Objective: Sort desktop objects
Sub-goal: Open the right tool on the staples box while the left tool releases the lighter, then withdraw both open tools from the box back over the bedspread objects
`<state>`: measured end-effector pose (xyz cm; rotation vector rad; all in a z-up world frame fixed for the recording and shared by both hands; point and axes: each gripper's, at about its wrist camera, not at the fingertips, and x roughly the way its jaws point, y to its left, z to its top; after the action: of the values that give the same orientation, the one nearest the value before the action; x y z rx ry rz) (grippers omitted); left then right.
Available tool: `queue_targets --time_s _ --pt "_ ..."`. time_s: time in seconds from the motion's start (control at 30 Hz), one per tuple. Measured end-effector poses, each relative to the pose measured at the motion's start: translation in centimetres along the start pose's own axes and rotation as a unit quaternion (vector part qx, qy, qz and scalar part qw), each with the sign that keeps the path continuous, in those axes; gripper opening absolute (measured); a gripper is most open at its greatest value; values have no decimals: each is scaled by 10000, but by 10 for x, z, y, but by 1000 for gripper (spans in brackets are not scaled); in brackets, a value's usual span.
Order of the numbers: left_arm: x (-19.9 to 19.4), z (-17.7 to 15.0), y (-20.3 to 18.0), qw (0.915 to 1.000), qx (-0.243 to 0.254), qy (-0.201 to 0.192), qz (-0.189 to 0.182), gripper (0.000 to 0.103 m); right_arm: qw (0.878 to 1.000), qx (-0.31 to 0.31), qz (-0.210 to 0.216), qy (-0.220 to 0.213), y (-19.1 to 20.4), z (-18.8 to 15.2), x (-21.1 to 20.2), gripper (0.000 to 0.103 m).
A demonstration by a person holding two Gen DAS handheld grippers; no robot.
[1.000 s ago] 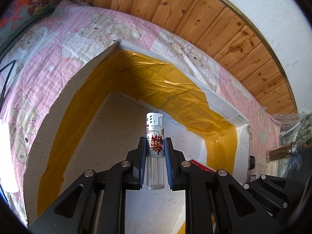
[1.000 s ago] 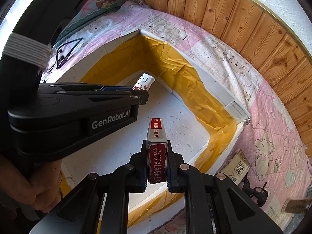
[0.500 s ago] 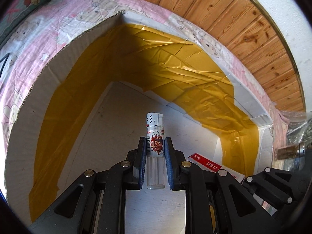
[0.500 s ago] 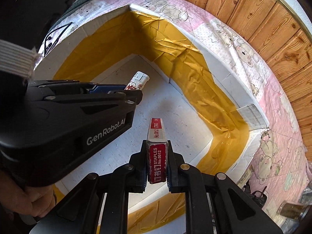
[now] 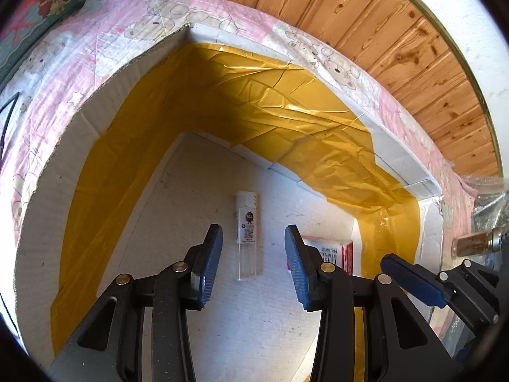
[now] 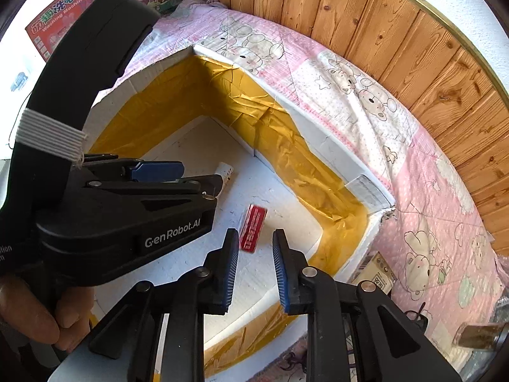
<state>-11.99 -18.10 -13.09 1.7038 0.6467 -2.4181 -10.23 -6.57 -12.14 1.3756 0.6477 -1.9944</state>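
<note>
A white box (image 5: 404,162) lined with yellow tape fills both views. On its floor lies a white-capped clear lighter (image 5: 246,235), flat and free. Above it my left gripper (image 5: 252,227) is open, its jaws still opening, with nothing between the pads. A red staple box (image 6: 253,230) lies on the floor further right; in the left wrist view a finger partly hides the staple box (image 5: 331,251). My right gripper (image 6: 255,232) hovers over it, jaws opening, pads off it. The left gripper (image 6: 159,172) hides most of the lighter (image 6: 225,172).
The box (image 6: 331,149) sits on a pink bear-print cloth (image 6: 366,95) against a wooden wall (image 5: 381,31). A small glass bottle (image 5: 474,243) and a labelled carton (image 6: 378,273) lie to its right. A hand (image 6: 31,315) holds the left gripper.
Both grippers have opened. The lighter has left the left jaws and now lies on the box floor. The staple box has dropped from the right jaws onto the floor.
</note>
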Motion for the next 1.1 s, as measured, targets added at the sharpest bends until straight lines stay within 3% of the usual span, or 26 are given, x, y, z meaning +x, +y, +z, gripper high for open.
queue_targets --time_s 0.3,0.8,1.1 --pt "-21 -10 -5 9999 34 -144 -10 45 9995 34 105 -296 -6 -19 -24 30" --pt "-70 -39 -23 9991 -58 -404 -87 45 9881 -135 176 -1523 31 -79 -91 32" --pt "-104 -72 -44 9980 108 -572 -226 45 9805 225 303 -1931 18 -120 -113 38"
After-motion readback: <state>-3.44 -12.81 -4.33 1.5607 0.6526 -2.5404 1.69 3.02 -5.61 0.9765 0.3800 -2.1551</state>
